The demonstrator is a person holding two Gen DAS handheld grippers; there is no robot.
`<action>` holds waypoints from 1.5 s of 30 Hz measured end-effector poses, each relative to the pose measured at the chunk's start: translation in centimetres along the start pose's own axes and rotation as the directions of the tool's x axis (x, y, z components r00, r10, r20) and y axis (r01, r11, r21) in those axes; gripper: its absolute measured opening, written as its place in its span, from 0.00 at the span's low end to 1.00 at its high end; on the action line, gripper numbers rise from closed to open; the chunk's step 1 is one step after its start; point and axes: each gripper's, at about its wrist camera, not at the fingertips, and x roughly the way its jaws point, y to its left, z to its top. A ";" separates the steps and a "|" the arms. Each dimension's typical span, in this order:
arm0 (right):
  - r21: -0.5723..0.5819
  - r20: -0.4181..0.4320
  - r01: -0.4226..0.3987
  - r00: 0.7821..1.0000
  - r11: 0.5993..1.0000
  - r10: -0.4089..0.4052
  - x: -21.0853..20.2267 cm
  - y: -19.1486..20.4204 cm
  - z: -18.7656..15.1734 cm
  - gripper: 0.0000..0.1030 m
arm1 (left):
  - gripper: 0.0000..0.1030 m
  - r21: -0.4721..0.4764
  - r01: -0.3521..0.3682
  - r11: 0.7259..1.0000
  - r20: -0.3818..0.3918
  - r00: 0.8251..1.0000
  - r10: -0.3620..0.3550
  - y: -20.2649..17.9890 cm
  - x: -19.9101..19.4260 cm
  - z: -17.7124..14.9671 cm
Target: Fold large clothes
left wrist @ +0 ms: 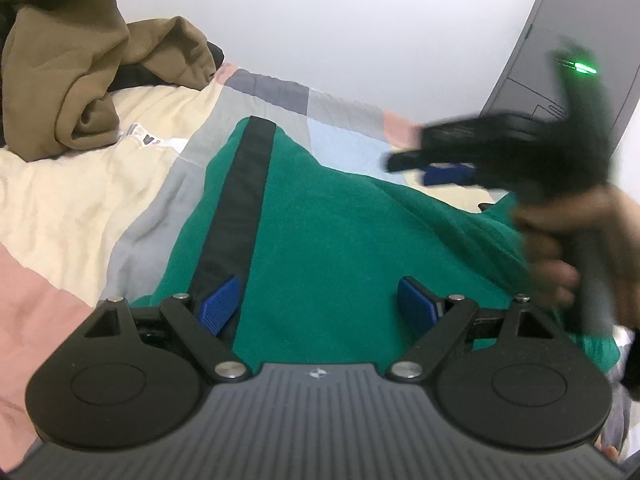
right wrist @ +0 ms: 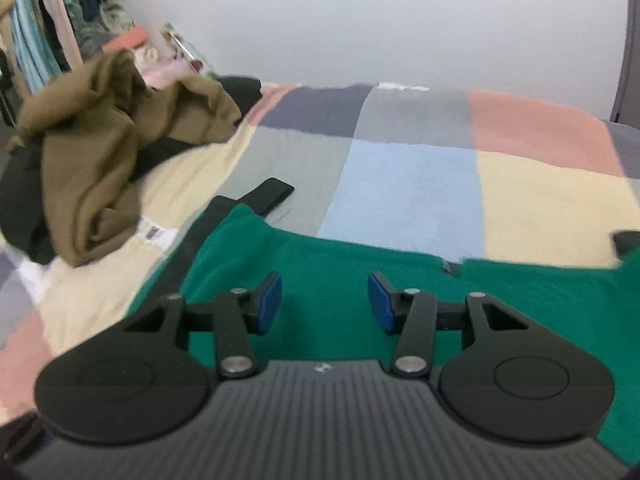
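both tongs stood apart, gripping nothing. left tongs (left wrist: 318, 300) hovered low over the green garment (left wrist: 340, 240), blue pads (left wrist: 220, 300) spread wide, the left pad above the garment's black stripe (left wrist: 240, 200). right tongs (right wrist: 324, 304) also hung just above the green cloth (right wrist: 400, 300), pads (right wrist: 266, 304) parted with green showing between them.

green garment lay spread on the bed, over a patchwork quilt (right wrist: 400, 188) of grey, pale blue, cream and pink squares. a black strap end (right wrist: 272, 194) stuck out past the garment's far edge onto the quilt in the right wrist view. small dark tag (right wrist: 452, 268) sat at the garment's far hem.

from the left wrist view, the right tongs (left wrist: 440, 168) showed blurred above the garment's right side, a green light (left wrist: 582, 66) on the body, the right hand (left wrist: 580, 256) wrapped round the handle.

brown garment (left wrist: 68, 80) heaped at the far left of the bed, bunched over something black (right wrist: 20, 208); well apart from the green one. white label (right wrist: 154, 234) on the quilt near the heap. hanging clothes (right wrist: 48, 12) far left; grey door (left wrist: 560, 40) at right against a white wall (right wrist: 360, 20).
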 end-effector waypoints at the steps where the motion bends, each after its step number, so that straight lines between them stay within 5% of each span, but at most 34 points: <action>1: 0.011 0.011 -0.004 1.000 1.000 0.003 -1.6 -0.5 -0.6 0.49 | 0.86 -0.002 0.002 1.000 0.002 1.000 -0.002 -0.1 -0.2 0.0; 9: 0.151 0.050 -0.016 0.999 0.988 0.009 -12.7 -4.5 -6.9 0.50 | 0.86 -0.055 0.044 0.998 0.025 0.999 -0.042 -0.9 -3.3 -0.4; 14: 0.362 0.030 -0.067 0.998 0.930 0.060 -16.1 -7.3 -11.6 0.52 | 0.87 -0.048 0.061 0.997 0.015 0.998 -0.061 -2.7 -5.4 -1.4; 16: 0.460 0.020 -0.096 0.995 0.883 0.097 -16.6 -8.5 -13.6 0.61 | 0.87 -0.061 0.069 0.996 0.006 0.998 -0.069 -3.3 -6.0 -1.8; 18: 0.557 0.030 -0.135 0.989 0.820 0.142 -16.7 -9.5 -15.4 0.82 | 0.88 -0.111 0.102 0.989 -0.008 0.995 -0.104 -3.5 -6.3 -2.1; 20: 0.646 0.023 -0.151 0.984 0.748 0.178 -16.3 -10.5 -17.0 0.83 | 0.89 -0.184 0.131 0.974 -0.035 0.990 -0.139 -3.3 -6.4 -2.5; 24: 0.831 0.036 -0.174 0.965 0.529 0.260 -14.4 -12.9 -20.3 0.84 | 0.93 -0.262 0.146 0.954 -0.060 0.984 -0.167 -2.7 -6.3 -3.2; 27: 0.848 0.062 -0.171 0.972 0.502 0.226 -13.3 -14.1 -20.7 0.83 | 0.93 -0.346 0.128 0.929 -0.099 0.980 -0.171 -1.5 -5.3 -3.4; 31: 0.898 0.105 -0.170 0.978 0.405 0.179 -11.8 -16.4 -21.3 0.85 | 0.94 -0.464 0.157 0.872 -0.108 0.967 -0.231 0.2 -4.3 -3.5; 36: 0.894 0.182 -0.230 0.971 0.386 0.156 -10.7 -16.5 -20.1 0.86 | 0.96 -0.538 0.151 0.830 -0.156 0.949 -0.274 1.0 -3.3 -3.9; 41: 0.858 0.301 -0.353 0.934 0.372 0.192 -11.9 -16.3 -19.4 0.86 | 0.96 -0.578 0.134 0.805 -0.212 0.928 -0.307 1.3 -1.5 -4.4; 45: 0.846 0.337 -0.388 0.921 0.366 0.197 -12.4 -16.1 -19.3 0.86 | 0.96 -0.678 0.149 0.720 -0.200 0.905 -0.376 2.5 0.6 -5.1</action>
